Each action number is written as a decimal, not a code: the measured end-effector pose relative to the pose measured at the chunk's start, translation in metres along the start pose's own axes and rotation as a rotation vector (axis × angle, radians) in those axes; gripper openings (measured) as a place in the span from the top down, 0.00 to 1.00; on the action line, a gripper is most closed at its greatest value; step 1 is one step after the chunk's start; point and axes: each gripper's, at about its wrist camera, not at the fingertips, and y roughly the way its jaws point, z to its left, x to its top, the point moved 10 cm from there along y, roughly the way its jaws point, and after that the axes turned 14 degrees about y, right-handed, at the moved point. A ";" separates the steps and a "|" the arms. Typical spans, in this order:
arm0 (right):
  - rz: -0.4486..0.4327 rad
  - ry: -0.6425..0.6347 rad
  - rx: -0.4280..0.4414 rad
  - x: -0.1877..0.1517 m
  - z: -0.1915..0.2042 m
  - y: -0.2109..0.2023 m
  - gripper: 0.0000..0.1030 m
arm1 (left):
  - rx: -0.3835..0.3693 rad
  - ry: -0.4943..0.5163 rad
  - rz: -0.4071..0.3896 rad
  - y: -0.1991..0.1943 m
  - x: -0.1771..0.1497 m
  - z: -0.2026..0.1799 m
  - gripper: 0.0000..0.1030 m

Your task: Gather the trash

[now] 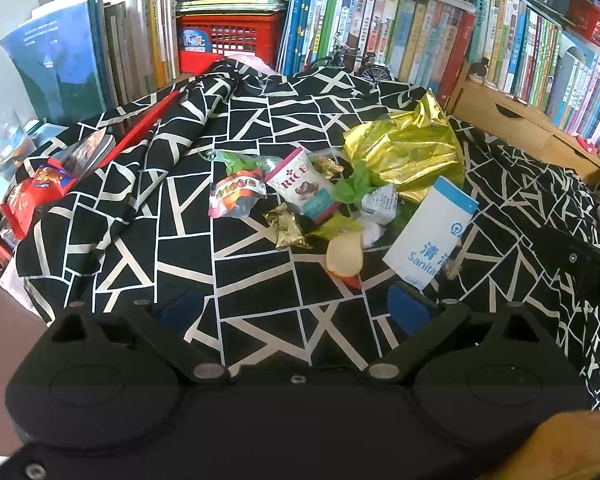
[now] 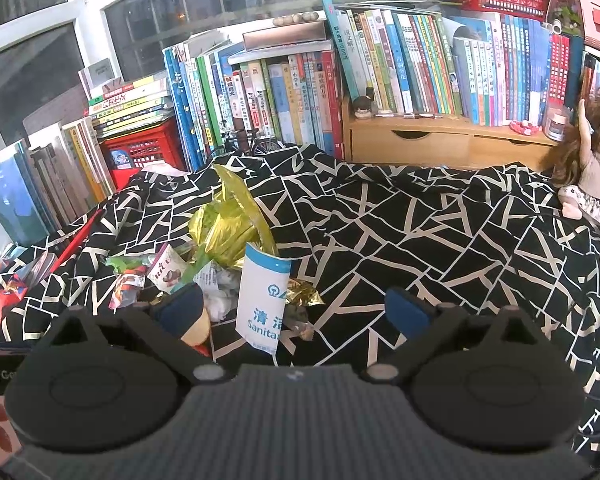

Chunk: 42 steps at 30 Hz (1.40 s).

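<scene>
Looking along both tools, we see our left gripper [image 1: 296,312] and right gripper [image 2: 296,316] with fingers spread apart, gripping nothing. On the black-and-white patterned cloth [image 1: 188,248] the trash sits in one heap: a crumpled gold foil bag [image 1: 404,156], a rice snack packet [image 1: 300,186], small candy wrappers [image 1: 236,196] and a white-and-blue sanitary bag [image 2: 262,304], standing between our right fingers. Books [image 2: 380,60] line the back; a doll [image 2: 592,160] sits at far right.
</scene>
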 end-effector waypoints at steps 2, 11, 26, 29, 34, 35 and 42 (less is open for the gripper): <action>0.001 0.001 0.000 0.001 0.000 0.001 0.02 | -0.003 -0.002 -0.001 0.001 0.001 -0.001 0.05; 0.005 0.005 -0.003 0.006 0.002 0.006 0.03 | -0.009 -0.003 -0.003 0.005 0.004 -0.001 0.05; 0.015 0.014 -0.008 0.005 0.001 0.015 0.03 | 0.010 0.009 -0.004 0.015 0.007 0.000 0.08; 0.024 0.006 -0.009 0.005 0.003 0.021 0.04 | -0.002 0.006 -0.010 0.019 0.007 0.001 0.08; 0.060 -0.014 0.011 0.006 0.012 0.036 0.08 | -0.032 0.026 -0.007 0.029 0.005 0.000 0.08; 0.073 -0.022 0.016 0.005 0.015 0.041 0.09 | -0.040 0.034 -0.003 0.032 0.004 -0.001 0.11; 0.176 -0.077 0.045 -0.003 0.031 0.088 0.21 | -0.120 0.039 0.022 0.063 0.002 -0.012 0.31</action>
